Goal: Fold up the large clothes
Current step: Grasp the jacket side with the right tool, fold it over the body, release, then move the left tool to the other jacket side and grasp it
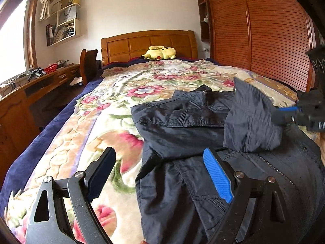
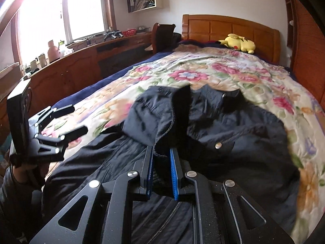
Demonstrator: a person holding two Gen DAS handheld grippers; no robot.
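A dark navy jacket (image 1: 182, 134) lies spread on the floral bedspread (image 1: 105, 109), collar toward the headboard. My left gripper (image 1: 160, 168) is open and empty, hovering over the jacket's left edge. My right gripper (image 2: 161, 158) is shut on a jacket sleeve (image 2: 154, 118) and holds it lifted over the jacket's body. In the left wrist view the raised sleeve (image 1: 249, 122) hangs from the right gripper (image 1: 284, 111) at the right edge. In the right wrist view the left gripper (image 2: 69, 120) shows open at the left.
A yellow plush toy (image 1: 160, 53) lies by the wooden headboard (image 1: 146, 42). A wooden desk (image 1: 30, 93) with clutter runs along the bed's left side. A slatted wooden wardrobe (image 1: 260, 26) stands on the right. A chair (image 1: 88, 65) stands near the headboard.
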